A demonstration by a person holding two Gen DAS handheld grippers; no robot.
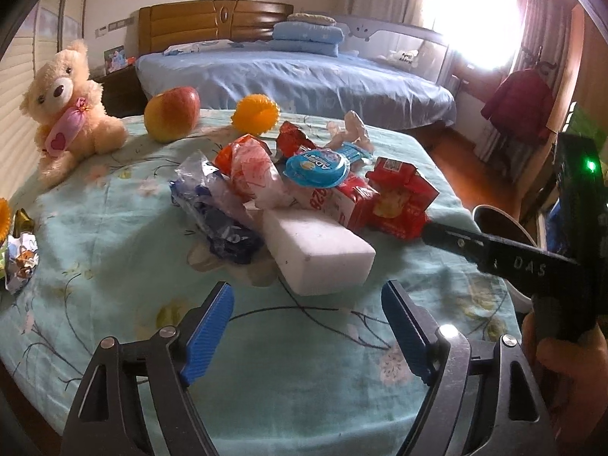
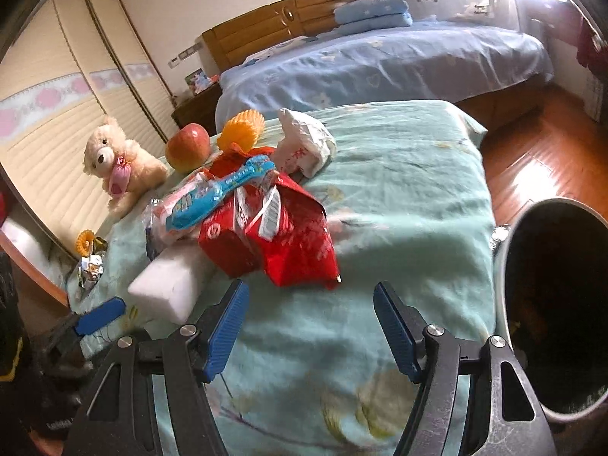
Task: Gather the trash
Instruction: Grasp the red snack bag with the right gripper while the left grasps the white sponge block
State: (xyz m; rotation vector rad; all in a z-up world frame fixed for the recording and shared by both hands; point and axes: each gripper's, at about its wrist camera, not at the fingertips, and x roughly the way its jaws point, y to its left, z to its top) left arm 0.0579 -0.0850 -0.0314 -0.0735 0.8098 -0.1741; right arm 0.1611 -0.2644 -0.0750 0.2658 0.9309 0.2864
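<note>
The tabletop wears a soft, matt cotton cloth printed with flowers. Just ahead of the left gripper, whose ribbed blue rubbery pads sit on dull grey metal arms, lies a white foam block, matt and finely grainy. Beyond it, glossy crinkled plastic wrappers and a shiny red carton catch light. Far left sits a fluffy plush bear. Right of the right gripper, a smooth-walled bin.

Left gripper: dark grey metal linkage arms, silver pivot screws, ribbed blue pads. Right gripper: same build, scuffed grey arms. Its black body reads "DAS", green LED lit. Bare-skinned hand.
</note>
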